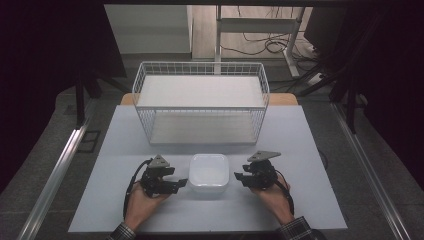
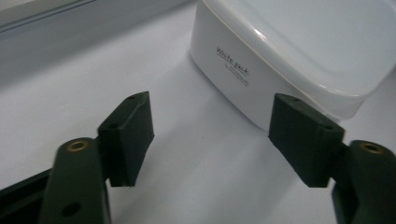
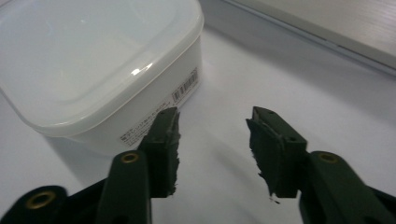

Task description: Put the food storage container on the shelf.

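A white lidded plastic box (image 1: 209, 173) sits on the table between my two grippers. My left gripper (image 1: 179, 184) lies just left of it, open, its jaws apart over bare table. In the left gripper view the box (image 2: 289, 51) fills the upper right, just beyond the gripper (image 2: 212, 140), and carries a small printed label. My right gripper (image 1: 239, 178) is just right of the box, open with nothing between its jaws. In the right gripper view the box (image 3: 98, 65) stands at the upper left, close beside the left jaw of the gripper (image 3: 212, 149). Neither gripper touches the box.
A white wire basket (image 1: 201, 102) with a white liner stands behind the box, at the table's far side. The pale table top (image 1: 125, 210) runs out to both sides. Metal rails (image 1: 55, 175) flank the table, with cables on the floor beyond.
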